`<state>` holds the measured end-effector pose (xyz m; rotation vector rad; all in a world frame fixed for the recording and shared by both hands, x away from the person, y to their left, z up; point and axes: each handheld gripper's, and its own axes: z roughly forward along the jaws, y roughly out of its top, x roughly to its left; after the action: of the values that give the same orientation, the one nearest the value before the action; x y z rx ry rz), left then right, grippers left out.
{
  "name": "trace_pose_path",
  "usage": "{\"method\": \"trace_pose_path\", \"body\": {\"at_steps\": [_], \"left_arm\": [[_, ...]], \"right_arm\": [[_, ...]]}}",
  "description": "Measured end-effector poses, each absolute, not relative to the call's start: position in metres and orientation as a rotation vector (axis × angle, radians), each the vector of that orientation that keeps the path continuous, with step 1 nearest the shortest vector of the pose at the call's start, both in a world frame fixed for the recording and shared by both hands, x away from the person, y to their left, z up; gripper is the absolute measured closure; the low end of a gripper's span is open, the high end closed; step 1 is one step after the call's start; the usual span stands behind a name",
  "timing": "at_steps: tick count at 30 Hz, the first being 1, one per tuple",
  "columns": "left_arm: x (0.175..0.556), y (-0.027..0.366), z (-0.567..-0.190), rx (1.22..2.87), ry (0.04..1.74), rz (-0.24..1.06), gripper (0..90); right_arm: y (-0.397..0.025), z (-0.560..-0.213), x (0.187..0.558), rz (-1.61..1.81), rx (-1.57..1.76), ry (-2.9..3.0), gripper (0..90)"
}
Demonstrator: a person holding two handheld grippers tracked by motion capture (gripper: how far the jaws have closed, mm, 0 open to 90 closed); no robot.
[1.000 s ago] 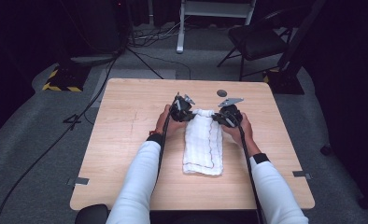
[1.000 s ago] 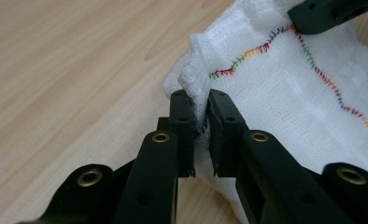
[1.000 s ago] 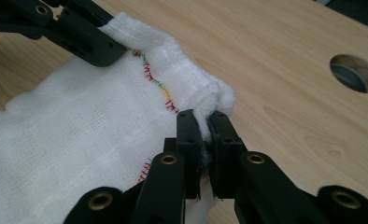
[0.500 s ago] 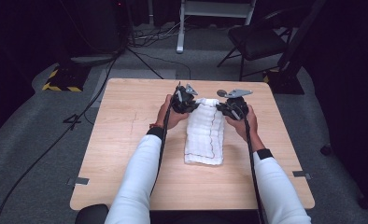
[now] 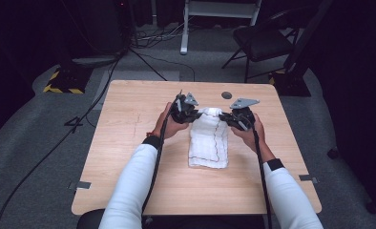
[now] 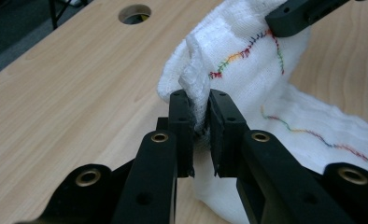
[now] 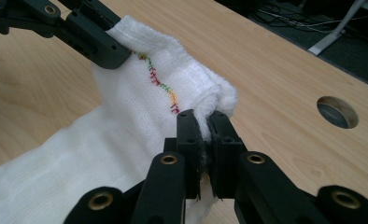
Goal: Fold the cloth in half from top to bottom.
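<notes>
The white cloth (image 5: 208, 143) lies along the middle of the wooden surface (image 5: 129, 143), its near end flat. At its far end, the left gripper (image 6: 201, 116) pinches one corner between its jaws, and the right gripper (image 7: 203, 126) pinches the other, lifting that edge clear, probably to fold it back toward the person. Beyond the cloth sits a round hole (image 5: 226, 95).

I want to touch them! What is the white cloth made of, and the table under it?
The white woven cloth with rainbow stitching looks like soft cotton, matte: its weave is waffly and the edge fuzzy. The light brown wooden table shows grain lines with a smooth, slightly shiny top; it may be a wood-look laminate.
</notes>
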<state>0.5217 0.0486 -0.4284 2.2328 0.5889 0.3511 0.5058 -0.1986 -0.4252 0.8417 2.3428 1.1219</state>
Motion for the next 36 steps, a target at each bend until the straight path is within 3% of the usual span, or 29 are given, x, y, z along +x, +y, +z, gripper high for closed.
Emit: {"method": "trace_pose_path", "body": {"at_steps": [25, 36], "left_arm": [[0.428, 0.063, -0.449, 2.332, 0.291, 0.251, 77.2], [0.398, 0.062, -0.463, 2.409, 0.215, 0.223, 76.5]], "right_arm": [[-0.216, -0.446, 0.422, 1.207, 0.580, 2.566, 84.1], [-0.215, -0.462, 0.393, 1.138, 0.504, 2.672, 79.6]]}}
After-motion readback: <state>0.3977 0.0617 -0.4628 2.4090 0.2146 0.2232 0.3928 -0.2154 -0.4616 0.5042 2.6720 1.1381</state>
